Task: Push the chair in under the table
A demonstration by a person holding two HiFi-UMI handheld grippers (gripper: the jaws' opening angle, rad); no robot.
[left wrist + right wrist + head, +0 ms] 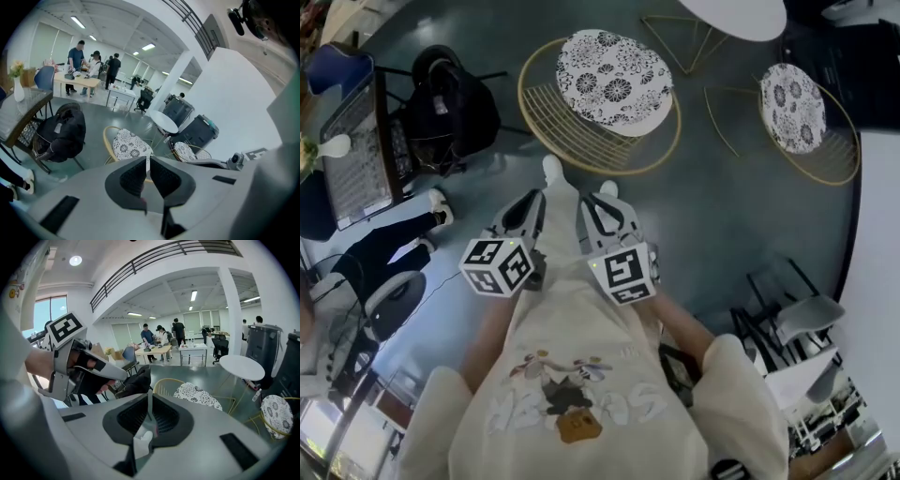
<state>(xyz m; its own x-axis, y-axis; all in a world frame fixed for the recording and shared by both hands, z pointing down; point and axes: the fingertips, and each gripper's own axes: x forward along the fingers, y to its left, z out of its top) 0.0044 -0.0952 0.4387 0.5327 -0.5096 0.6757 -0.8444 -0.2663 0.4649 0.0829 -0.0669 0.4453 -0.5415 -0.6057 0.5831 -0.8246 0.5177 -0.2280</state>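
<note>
Well, at your far left a black bag (450,112) sits well apart from both grippers. Your left gripper (532,202) is clenched on nothing, and so is your right gripper (598,202) just beside it. Bare floor (703,216) lies open between them and the patterned-cushion chair (614,80), whose gold rim faces you. That chair stands near the edge of the round white tabletop (736,14), not under it.

Wire, cloth, plastic
Near chair (546,122) and right chair (836,155): thin gold metal wire frames, black-and-white printed cloth cushions (614,80). Table (739,13) top smooth white. Floor (712,216) smooth, faintly glossy. Left gripper (147,160) and right gripper (150,397): matt grey plastic, ribbed black pads (133,176).
</note>
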